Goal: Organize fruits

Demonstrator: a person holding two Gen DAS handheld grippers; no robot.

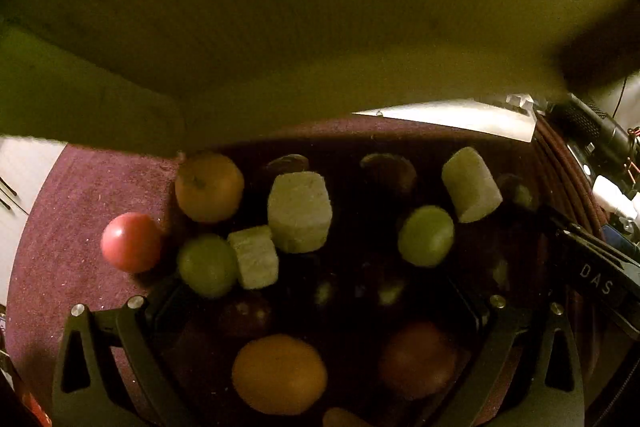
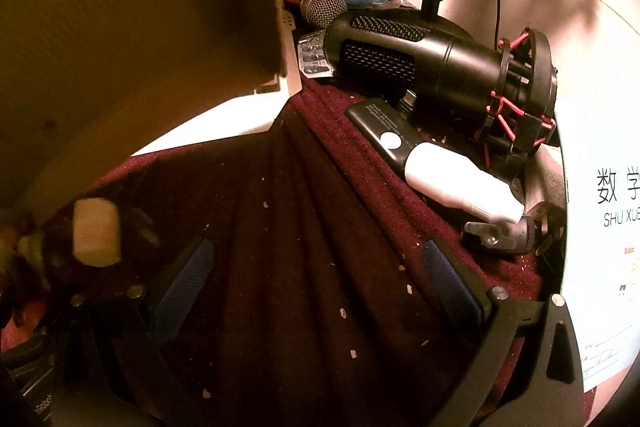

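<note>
In the left wrist view, fruits lie scattered on a dark red cloth (image 1: 72, 195): a red tomato-like fruit (image 1: 130, 242), an orange (image 1: 209, 187), two green round fruits (image 1: 207, 265) (image 1: 426, 235), pale cut chunks (image 1: 300, 211) (image 1: 471, 185) (image 1: 254, 257), dark fruits (image 1: 387, 169), another orange (image 1: 279, 373) and a reddish fruit (image 1: 418, 359) close in. My left gripper (image 1: 320, 291) is open and empty above them. My right gripper (image 2: 316, 267) is open and empty over bare cloth; a pale chunk (image 2: 96, 231) lies to its left.
A cardboard box wall (image 1: 280, 7) (image 2: 140, 7) stands behind the fruits. Right of the cloth lie a black microphone (image 2: 440, 63), a black remote (image 2: 380, 131), a white bottle (image 2: 460, 183) and a light blue notebook (image 2: 604, 227). The right gripper's arm (image 1: 596, 267) shows at the right.
</note>
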